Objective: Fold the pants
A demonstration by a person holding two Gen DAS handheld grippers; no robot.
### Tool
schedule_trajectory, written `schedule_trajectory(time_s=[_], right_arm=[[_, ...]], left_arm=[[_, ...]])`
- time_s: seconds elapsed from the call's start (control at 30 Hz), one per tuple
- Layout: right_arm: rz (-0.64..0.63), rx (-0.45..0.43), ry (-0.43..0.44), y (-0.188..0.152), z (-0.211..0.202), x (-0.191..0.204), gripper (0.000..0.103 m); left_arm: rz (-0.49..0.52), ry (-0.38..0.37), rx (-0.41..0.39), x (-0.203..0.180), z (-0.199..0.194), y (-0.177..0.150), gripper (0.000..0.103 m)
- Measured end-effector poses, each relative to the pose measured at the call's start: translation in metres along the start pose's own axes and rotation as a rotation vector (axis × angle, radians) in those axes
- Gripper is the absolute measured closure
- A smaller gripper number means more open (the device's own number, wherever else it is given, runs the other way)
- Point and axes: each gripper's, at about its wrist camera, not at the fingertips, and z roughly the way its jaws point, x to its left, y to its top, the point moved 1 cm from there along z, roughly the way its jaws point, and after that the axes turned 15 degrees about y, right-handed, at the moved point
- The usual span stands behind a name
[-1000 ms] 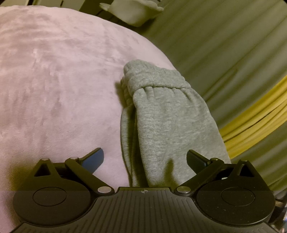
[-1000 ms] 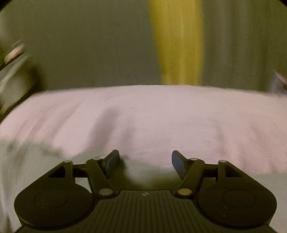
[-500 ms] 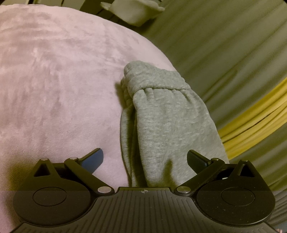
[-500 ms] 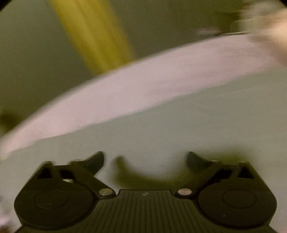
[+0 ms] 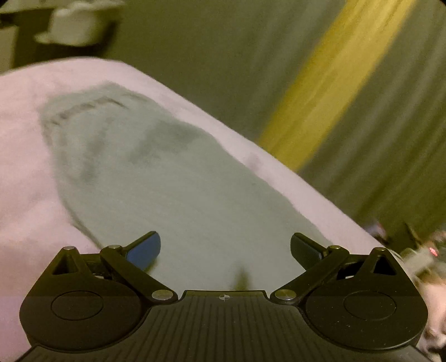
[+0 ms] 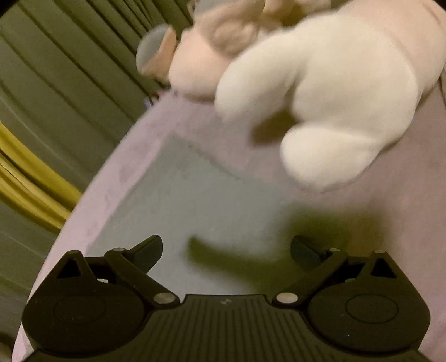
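Observation:
Grey sweatpants point(image 5: 156, 178) lie stretched out on a pink bed cover point(image 5: 22, 156) in the left wrist view, blurred by motion, with the cuffed end far at upper left. My left gripper point(image 5: 225, 247) is open and empty just above the near part of the pants. In the right wrist view a flat grey stretch of the pants point(image 6: 195, 200) lies on the pink cover point(image 6: 122, 178). My right gripper point(image 6: 226, 249) is open and empty over it.
A large white and pink plush toy point(image 6: 320, 92) lies on the bed just past the pants in the right wrist view. Olive curtains with a yellow stripe point(image 5: 329, 83) hang beyond the bed edge. A white object point(image 5: 78, 25) sits far upper left.
Both grippers have swung fast and the views are blurred. The left view now looks along the whole length of the pants, not just the cuff. The right view turned until the plush toy appeared.

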Motion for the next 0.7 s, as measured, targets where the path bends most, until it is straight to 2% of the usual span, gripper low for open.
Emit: schedule_trajectory(time_s=[0.07,0.1,0.17,0.23,0.27,0.37,0.43,0.53,0.6,0.67,0.7], right_arm=[[0.014,0.008,0.066,0.007,-0.007,-0.009,0.004],[0.009,0.016,0.078,0.010,-0.008,-0.012,0.004],[-0.031,0.005,0.070,0.019,-0.011,-0.014,0.005],[-0.104,0.000,0.059,0.026,-0.004,-0.004,0.012],[-0.144,0.001,0.059,0.030,0.002,0.002,0.018],[-0.243,0.015,0.059,0.050,0.019,0.011,0.023],[-0.320,0.039,0.050,0.058,0.039,0.024,0.023],[-0.406,0.044,0.044,0.070,0.068,0.041,0.021],[-0.428,0.043,0.044,0.076,0.079,0.050,0.013],[-0.437,0.056,0.026,0.077,0.091,0.053,0.014],[-0.443,0.064,0.003,0.077,0.097,0.054,0.030]], left_arm=[[-0.008,-0.031,0.043,-0.005,0.006,-0.005,0.000],[0.004,-0.024,0.057,-0.007,0.013,-0.007,0.000],[0.024,0.040,0.052,-0.007,0.024,-0.007,0.000],[-0.021,0.102,0.068,-0.001,0.037,-0.003,0.000],[-0.058,0.109,0.073,0.004,0.041,-0.002,0.000],[-0.175,0.088,0.070,0.019,0.048,0.000,0.000],[-0.197,0.082,0.062,0.022,0.049,-0.001,0.000],[-0.178,0.097,0.057,0.020,0.048,-0.004,0.000],[-0.168,0.109,0.059,0.018,0.050,-0.005,0.000],[-0.169,0.112,0.063,0.017,0.055,-0.003,0.000],[-0.173,0.112,0.065,0.017,0.056,-0.003,0.000]])
